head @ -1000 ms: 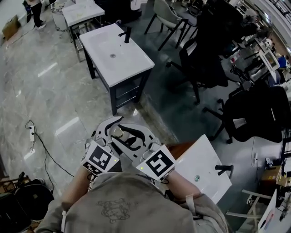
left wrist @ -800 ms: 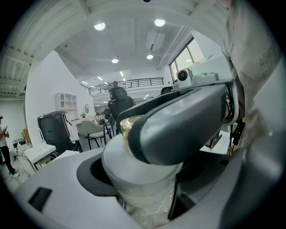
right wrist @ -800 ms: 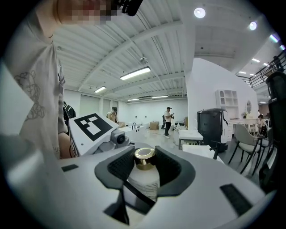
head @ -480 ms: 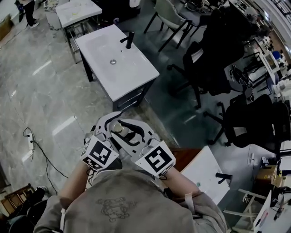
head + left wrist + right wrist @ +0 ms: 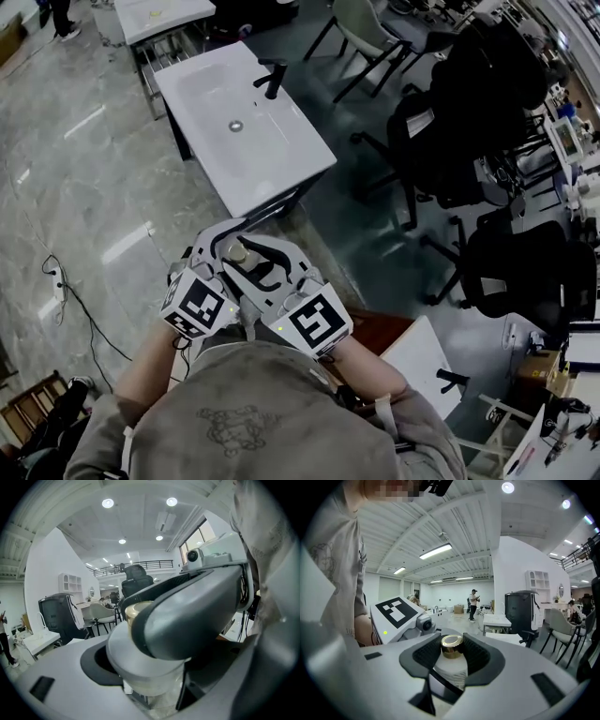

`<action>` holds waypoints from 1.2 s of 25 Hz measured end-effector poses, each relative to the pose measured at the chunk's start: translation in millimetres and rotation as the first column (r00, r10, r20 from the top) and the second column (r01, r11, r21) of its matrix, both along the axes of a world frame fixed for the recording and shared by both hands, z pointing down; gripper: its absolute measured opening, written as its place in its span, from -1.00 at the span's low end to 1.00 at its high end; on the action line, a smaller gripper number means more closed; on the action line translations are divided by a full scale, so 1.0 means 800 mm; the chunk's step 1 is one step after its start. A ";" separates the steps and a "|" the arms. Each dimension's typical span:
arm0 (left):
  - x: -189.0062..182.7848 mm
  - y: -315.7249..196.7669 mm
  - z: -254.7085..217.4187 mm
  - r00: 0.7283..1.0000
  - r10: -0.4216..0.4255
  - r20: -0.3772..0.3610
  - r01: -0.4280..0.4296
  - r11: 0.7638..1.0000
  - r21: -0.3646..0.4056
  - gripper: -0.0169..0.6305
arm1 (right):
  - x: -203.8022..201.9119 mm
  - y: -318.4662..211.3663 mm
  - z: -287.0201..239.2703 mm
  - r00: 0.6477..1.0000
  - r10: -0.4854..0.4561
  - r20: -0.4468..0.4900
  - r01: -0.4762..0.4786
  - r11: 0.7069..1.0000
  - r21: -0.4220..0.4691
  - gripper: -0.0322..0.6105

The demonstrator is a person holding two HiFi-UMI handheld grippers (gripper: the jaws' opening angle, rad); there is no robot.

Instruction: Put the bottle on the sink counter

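- Two grippers are meeting close in front of the person's chest, and both are clamping the same bottle (image 5: 451, 671).
- Seen from the head view, the left gripper (image 5: 221, 247) is reaching in from the left and the right gripper (image 5: 269, 262) from the right, with their fingers crossing over each other around the bottle.
- The right gripper's jaws are standing only slightly apart, just as wide as the bottle, and their black ribbed pads (image 5: 425, 656) are pressing on either side of it just below the gold cap (image 5: 452, 645).
- The cap is sticking up above these pads, while the white body is hanging down between and below the fingers.
- In the left gripper view, the left gripper's jaws are closing on the same bottle; its cap is showing above them and its body is sitting down between them, partly covered by a grey finger of the right gripper crossing in front.
- The bottle is being held upright in the air, touching nothing but the fingers.
- The white sink counter (image 5: 281, 164) is standing on the floor well beyond the fingertips, apart from the bottle, with its black faucet (image 5: 273, 79) at the far edge.
- A second white sink (image 5: 417, 352) is lying to the right of the right gripper's fingers, behind them and near the person's elbow.
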State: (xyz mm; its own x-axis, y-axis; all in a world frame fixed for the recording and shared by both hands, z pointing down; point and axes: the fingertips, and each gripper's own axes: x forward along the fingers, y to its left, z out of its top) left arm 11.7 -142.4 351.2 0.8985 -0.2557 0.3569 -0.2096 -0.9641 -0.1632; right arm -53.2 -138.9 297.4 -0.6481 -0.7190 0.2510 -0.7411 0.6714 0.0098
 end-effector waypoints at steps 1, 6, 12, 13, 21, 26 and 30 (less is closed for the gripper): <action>0.002 -0.008 0.002 1.000 -0.010 0.003 0.010 1.000 0.002 0.07 | 0.001 -0.007 0.002 1.000 -0.008 -0.003 0.008 1.000 0.002 -0.44; 0.010 -0.038 0.014 0.998 -0.068 0.010 0.068 0.998 -0.009 0.07 | 0.010 -0.033 0.013 0.998 -0.059 0.001 0.059 0.998 -0.004 -0.44; 0.026 -0.073 0.031 0.994 -0.104 0.017 0.104 0.994 -0.017 0.07 | 0.026 -0.066 0.030 0.996 -0.087 0.018 0.087 0.996 -0.028 -0.44; 0.029 -0.079 0.034 0.994 -0.107 0.016 0.107 0.994 -0.020 0.07 | 0.029 -0.072 0.033 0.995 -0.095 0.012 0.095 0.995 -0.032 -0.44; 0.046 -0.140 0.046 0.991 -0.137 0.004 0.137 0.991 -0.002 0.07 | 0.046 -0.130 0.047 0.989 -0.143 -0.019 0.143 0.989 -0.029 -0.44; 0.047 -0.179 0.057 0.986 -0.164 0.003 0.164 0.986 0.016 0.07 | 0.047 -0.165 0.058 0.988 -0.151 -0.025 0.151 0.989 -0.006 -0.44; 0.042 -0.194 0.084 0.983 -0.185 0.015 0.186 0.983 -0.004 0.07 | 0.042 -0.181 0.083 0.988 -0.154 -0.018 0.153 0.988 -0.024 -0.43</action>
State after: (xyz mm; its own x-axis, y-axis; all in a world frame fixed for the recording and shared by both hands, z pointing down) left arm 45.0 -297.8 418.4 0.8302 -0.4153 0.3719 -0.3824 -0.9097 -0.1621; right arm -19.5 -283.3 363.8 -0.7451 -0.6053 0.2800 -0.6288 0.7775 0.0073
